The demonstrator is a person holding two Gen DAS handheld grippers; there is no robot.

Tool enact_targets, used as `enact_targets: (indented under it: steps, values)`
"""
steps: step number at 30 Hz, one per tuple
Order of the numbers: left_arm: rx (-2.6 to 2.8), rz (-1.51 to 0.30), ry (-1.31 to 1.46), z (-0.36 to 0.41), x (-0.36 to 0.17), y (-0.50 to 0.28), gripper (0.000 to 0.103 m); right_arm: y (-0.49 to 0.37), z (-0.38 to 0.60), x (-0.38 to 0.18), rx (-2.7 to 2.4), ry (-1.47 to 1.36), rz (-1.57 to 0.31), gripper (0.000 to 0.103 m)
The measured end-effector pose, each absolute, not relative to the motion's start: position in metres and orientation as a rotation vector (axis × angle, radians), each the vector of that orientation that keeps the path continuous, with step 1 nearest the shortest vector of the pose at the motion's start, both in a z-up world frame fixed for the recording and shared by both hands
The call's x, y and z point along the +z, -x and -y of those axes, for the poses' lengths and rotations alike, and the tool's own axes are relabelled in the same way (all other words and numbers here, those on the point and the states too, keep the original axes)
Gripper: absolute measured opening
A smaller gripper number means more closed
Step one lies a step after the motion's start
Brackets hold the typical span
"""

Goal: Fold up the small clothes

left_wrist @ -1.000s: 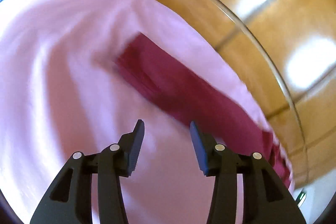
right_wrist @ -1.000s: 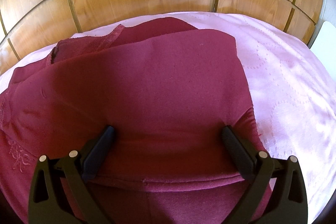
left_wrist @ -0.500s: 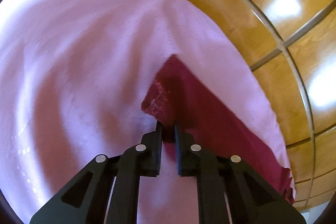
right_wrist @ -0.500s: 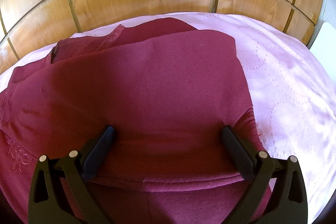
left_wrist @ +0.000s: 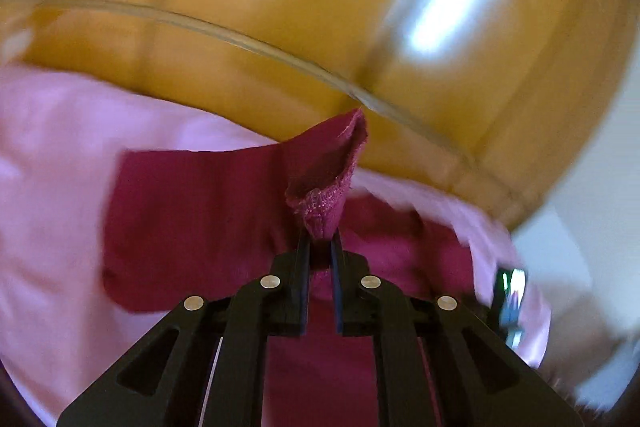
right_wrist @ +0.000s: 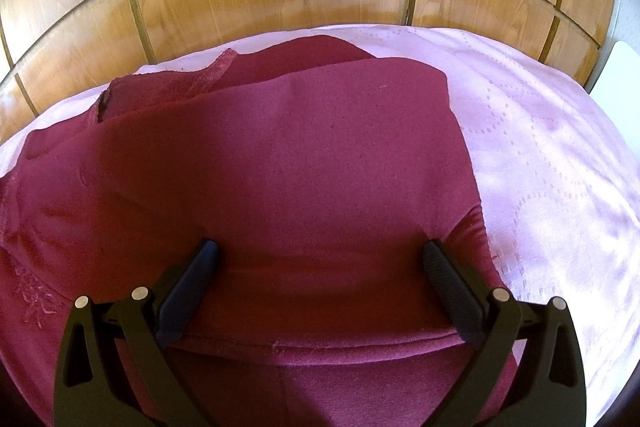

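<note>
No readable text, label, brand, number or sign is found in either view; only a stitched floral motif is seen on the maroon garment [right_wrist: 280, 167], without lettering.

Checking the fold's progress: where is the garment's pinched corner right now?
In the left wrist view, the corner sits mid-frame, clamped in the left tongs, raised above the maroon garment on the pink sheet.

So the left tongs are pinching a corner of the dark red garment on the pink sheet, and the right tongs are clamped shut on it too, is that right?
Not quite. The left tongs do pinch a corner of the dark red garment over the pink sheet, but the right wrist view shows the right tongs wide open above the cloth, gripping nothing.
</note>
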State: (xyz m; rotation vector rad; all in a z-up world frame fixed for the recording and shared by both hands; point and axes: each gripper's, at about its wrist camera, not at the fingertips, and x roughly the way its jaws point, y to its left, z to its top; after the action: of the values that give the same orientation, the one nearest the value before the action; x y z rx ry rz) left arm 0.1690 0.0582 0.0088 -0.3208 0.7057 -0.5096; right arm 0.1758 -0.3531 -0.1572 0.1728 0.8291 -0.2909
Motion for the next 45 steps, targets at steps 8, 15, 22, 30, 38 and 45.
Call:
enact_targets:
  steps: [8,15,22,30,38,45]
  values:
    - [-0.636,-0.915,0.118,0.051,-0.057,-0.16,0.022,-0.175,0.355,-0.157,-0.282,-0.19,-0.826,0.101]
    - [-0.641,-0.882,0.082,0.024,-0.056,-0.113,0.032,-0.17,0.354,-0.133,-0.211,-0.271,-0.86,0.098]
    - [-0.593,-0.896,0.072,0.005,-0.072,-0.085,0.032,-0.15,0.277,-0.114,0.214,-0.45,-0.856,0.089]
    - [-0.577,-0.897,0.084,-0.004,-0.087,-0.075,0.032,-0.169,0.201,-0.084,0.29,-0.202,-0.874,0.008]
    - [-0.592,-0.9,0.136,-0.01,-0.094,-0.072,0.032,-0.15,0.294,0.032,0.193,-0.236,-0.609,0.002]
    - [-0.588,-0.905,0.141,-0.007,-0.094,-0.075,0.032,-0.167,0.405,-0.029,-0.086,-0.33,-0.79,0.0]
